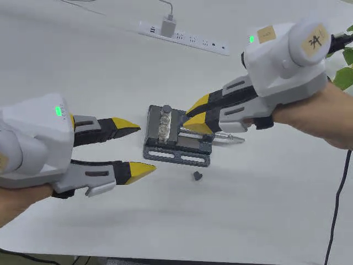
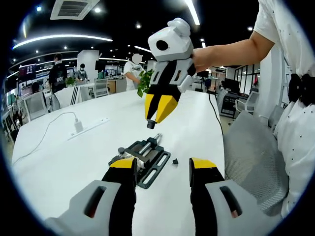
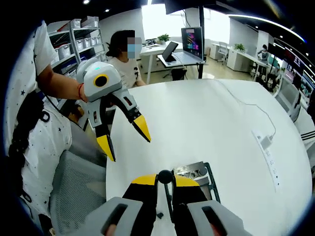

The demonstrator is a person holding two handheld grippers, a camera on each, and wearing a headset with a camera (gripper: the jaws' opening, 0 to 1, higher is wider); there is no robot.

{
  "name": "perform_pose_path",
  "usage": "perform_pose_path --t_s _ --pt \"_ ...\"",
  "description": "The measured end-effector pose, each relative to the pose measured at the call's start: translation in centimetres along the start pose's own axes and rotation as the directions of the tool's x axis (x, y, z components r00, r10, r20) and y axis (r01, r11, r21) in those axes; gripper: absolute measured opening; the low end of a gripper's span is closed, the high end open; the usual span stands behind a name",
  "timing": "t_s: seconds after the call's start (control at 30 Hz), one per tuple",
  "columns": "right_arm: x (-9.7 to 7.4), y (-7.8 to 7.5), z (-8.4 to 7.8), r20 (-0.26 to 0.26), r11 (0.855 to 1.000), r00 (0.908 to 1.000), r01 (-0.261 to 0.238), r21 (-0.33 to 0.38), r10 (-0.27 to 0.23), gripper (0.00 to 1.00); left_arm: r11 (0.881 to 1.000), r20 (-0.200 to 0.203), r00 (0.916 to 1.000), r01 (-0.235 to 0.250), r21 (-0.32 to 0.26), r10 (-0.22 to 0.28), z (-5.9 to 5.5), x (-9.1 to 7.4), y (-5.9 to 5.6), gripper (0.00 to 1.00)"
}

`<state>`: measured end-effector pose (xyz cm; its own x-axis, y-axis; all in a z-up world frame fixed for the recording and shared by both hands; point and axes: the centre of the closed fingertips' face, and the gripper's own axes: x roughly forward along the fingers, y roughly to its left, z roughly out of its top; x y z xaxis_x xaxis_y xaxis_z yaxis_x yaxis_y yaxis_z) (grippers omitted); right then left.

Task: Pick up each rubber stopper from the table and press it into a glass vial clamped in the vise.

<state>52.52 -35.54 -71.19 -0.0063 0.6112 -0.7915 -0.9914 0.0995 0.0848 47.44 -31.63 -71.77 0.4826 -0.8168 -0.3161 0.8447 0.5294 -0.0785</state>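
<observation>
While the right tool (image 3: 165, 183) was clenched on a small dark rubber stopper (image 3: 165, 176), pinching it between its yellow jaw tips, it hung in the air just above the vise (image 1: 177, 146), and the stopper touched nothing below. A second stopper (image 1: 197, 176) lay loose on the white tabletop (image 1: 265, 210), just beside the vise's base on the person's side and apart from both tools. Clear glass vials (image 1: 164, 127) sat clamped between the vise's blocks. A dark round piece (image 1: 166, 109) stood at the far end of the glass, but whether it was a seated stopper could not be told. The vise's metal handle (image 1: 229, 138) stuck out toward the right, beneath the right tool's body.

The left tool (image 1: 146, 148) was released, with its jaws spread wide and nothing between them. It was near the vise on the left, with its tips pointed toward it but not touching. Farther back on the tabletop lay a white power strip (image 1: 185, 37) with a white charger (image 1: 167, 26) plugged into it.
</observation>
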Motion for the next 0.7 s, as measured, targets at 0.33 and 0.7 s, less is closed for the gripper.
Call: perform_pose_path --t_s 0.33,0.7 --pt "2.0 -2.6 -0.3 -0.078 1.000 0.9967 0.025 0.007 -0.024 0.06 1.000 -0.001 0.9999 -0.015 0.005 0.015 -0.7 -0.3 0.7 0.50" --pt "4.8 -4.1 -1.5 -0.153 0.999 0.9878 0.033 0.013 -0.031 0.06 1.000 0.002 0.9999 -0.015 0.014 0.015 -1.4 -0.2 1.0 0.56"
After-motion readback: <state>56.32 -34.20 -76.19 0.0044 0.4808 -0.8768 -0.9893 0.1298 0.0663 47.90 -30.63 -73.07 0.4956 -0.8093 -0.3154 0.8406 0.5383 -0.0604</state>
